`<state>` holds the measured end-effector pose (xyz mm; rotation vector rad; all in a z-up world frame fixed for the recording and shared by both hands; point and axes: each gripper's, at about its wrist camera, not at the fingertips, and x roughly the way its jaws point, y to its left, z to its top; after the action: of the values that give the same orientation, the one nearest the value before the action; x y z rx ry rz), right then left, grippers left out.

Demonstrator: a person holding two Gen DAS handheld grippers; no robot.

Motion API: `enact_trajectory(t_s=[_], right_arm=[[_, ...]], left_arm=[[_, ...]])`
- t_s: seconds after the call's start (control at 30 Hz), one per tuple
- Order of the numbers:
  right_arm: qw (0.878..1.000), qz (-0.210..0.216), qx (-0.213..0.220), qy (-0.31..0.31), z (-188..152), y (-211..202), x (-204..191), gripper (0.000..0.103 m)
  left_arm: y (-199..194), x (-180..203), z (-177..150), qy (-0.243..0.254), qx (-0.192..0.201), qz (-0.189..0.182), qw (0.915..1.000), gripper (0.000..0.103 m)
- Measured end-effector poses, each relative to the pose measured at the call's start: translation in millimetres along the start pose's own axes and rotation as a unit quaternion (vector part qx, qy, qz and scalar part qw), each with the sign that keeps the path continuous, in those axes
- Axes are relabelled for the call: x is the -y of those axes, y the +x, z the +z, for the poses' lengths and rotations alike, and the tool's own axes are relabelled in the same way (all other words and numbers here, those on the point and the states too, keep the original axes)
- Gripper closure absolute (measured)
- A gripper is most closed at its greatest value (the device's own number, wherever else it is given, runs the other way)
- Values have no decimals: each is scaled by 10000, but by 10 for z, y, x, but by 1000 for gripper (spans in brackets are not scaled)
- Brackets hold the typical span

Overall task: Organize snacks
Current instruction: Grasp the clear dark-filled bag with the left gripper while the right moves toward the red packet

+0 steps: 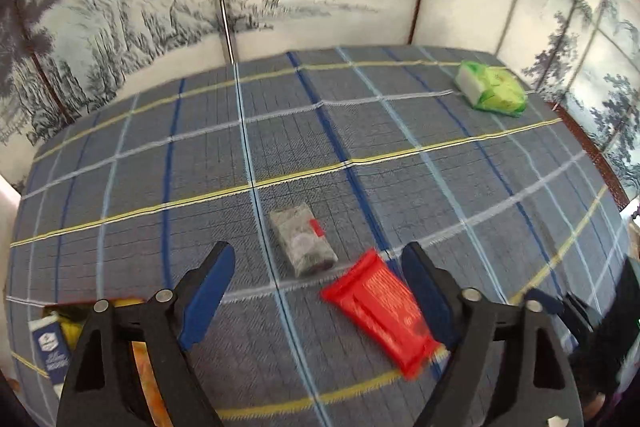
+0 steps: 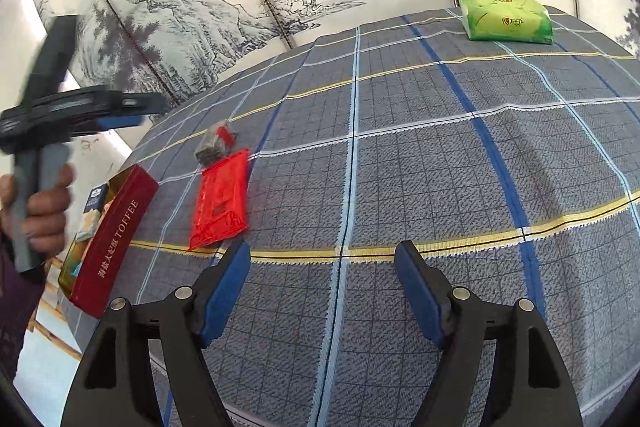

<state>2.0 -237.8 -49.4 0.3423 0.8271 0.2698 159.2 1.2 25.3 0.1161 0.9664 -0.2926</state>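
Snacks fill the red toffee box (image 2: 116, 239); both hand-held grippers, left (image 1: 316, 287) and right (image 2: 322, 279), gape empty.

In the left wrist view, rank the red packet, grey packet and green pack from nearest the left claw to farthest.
1. Red packet: right beside the left claw, by its right finger.
2. Grey packet: just ahead, near the middle.
3. Green pack: far right corner of the cloth.
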Motion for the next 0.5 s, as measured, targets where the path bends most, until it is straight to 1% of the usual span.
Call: enact_trajectory(t_s=[0.07,0.1,0.13,0.2,0.3,0.33,0.37,0.4,0.43,0.47,0.5], right_arm=[[9999,124,24,100,3,-3,41,28],[9997,171,36,148,6,-5,58,28],[9997,190,44,176,8,-3,65,28],[9997,195,32,131,7,5,48,27],[9997,233,-11,21,10,27,6,27],[9997,238,-7,15,11,28,5,27],[9997,243,0,17,14,29,6,27],[9997,246,4,28,18,34,6,27],[9997,240,1,41,22,40,11,27],[9997,235,0,53,22,43,11,27],[9997,230,5,55,23,43,8,27]], left_arm=[[301,-11,94,-18,-291,46,9996,28],[396,-26,114,-56,-385,113,9992,35],[484,-39,123,-94,-452,183,9988,37],[669,-59,150,-108,-637,268,9975,37],[803,-103,131,-200,-737,360,9964,38],[850,-119,125,-230,-783,342,9961,38],[898,-124,118,-254,-850,330,9955,40],[965,-120,109,-241,-956,306,9947,53],[999,-120,97,-221,-1024,257,9942,61],[999,-110,87,-194,-965,239,9949,71],[990,-90,75,-153,-925,273,9952,72]])
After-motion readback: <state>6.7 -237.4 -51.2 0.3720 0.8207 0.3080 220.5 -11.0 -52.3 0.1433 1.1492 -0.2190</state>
